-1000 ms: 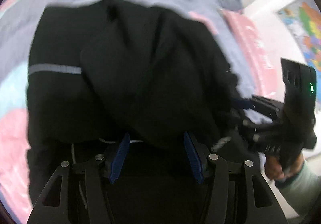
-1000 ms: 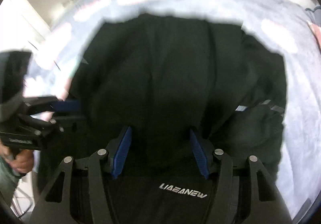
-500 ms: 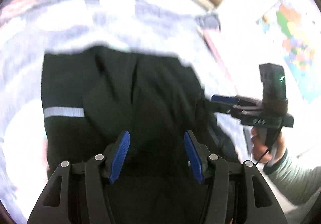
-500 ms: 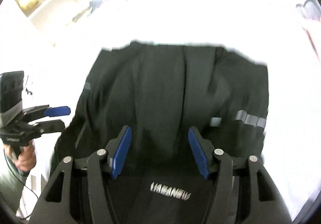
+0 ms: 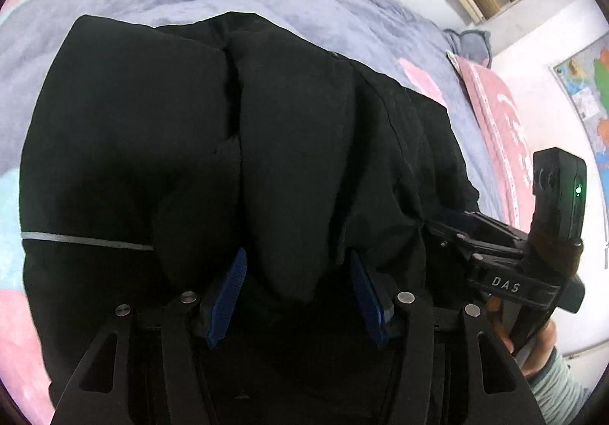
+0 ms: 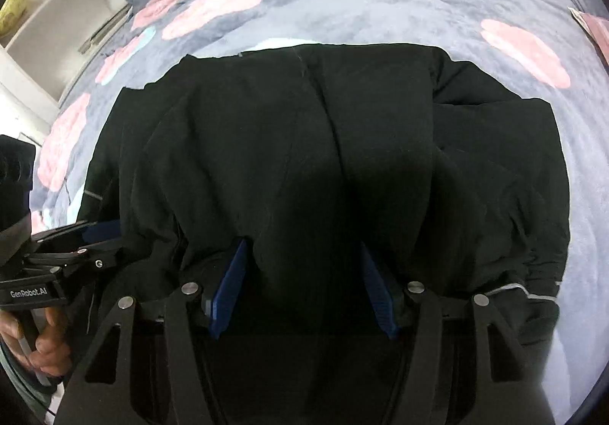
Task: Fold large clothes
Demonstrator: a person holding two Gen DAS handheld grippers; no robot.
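Note:
A large black garment point(image 5: 190, 139) with a thin grey reflective stripe point(image 5: 87, 241) lies bunched on the bed. My left gripper point(image 5: 297, 257) is shut on a thick fold at its near edge, the cloth filling the gap between the blue pads. In the right wrist view the same garment point(image 6: 304, 139) spreads ahead, and my right gripper point(image 6: 303, 250) is shut on another thick fold of that edge. Each gripper shows in the other's view, the right gripper point(image 5: 453, 227) with its tips sunk in the cloth, and the left gripper point(image 6: 102, 230) at the garment's left side.
A grey-blue blanket with pink flowers point(image 6: 380, 6) covers the bed around the garment. A pink pillow point(image 5: 495, 128) lies at the right by a wall with a map point(image 5: 586, 90). White shelves point(image 6: 49, 2) stand at the far left. A person's hand point(image 6: 45, 345) holds the left grip.
Half a second ago both grippers had swung up with the garment's edge and more of the room showed. Now they are back down, and the garment spreads wider over the blanket.

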